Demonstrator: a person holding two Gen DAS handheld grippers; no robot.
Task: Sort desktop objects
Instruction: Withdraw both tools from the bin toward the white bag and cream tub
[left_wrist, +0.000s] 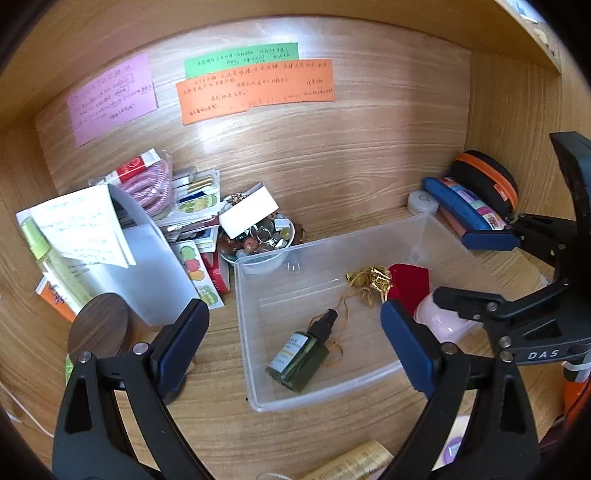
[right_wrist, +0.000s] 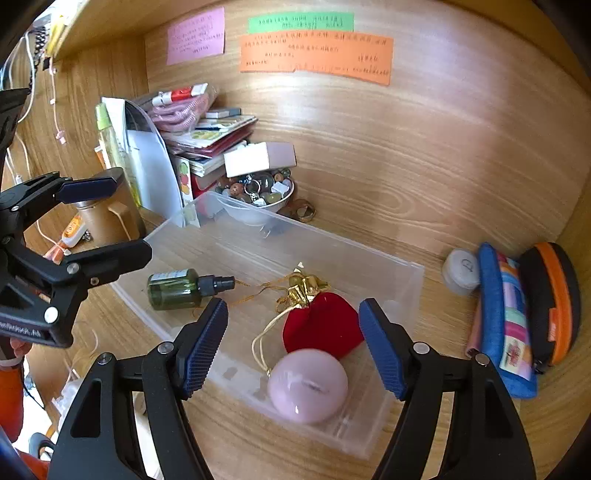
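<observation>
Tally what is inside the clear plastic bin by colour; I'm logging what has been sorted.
Green: 1, the dark green glass spray bottle
Red: 1, the red velvet pouch with gold ties
Pink: 1, the round pink plastic case
Total: 3 in the clear plastic bin

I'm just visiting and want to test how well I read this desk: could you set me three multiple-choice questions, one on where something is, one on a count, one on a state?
1. Where does the green spray bottle lie?
A. in the clear plastic bin
B. in the bowl of beads
C. on the blue pencil case

2. How many coloured paper notes are stuck on the back wall?
A. one
B. three
C. five

3. How does the right gripper stand?
A. shut on the bottle
B. shut on the red pouch
C. open, holding nothing

Answers: 1 A, it lies on the bin's floor. 2 B, pink, green and orange. 3 C, its fingers stand apart above the pink round case.
</observation>
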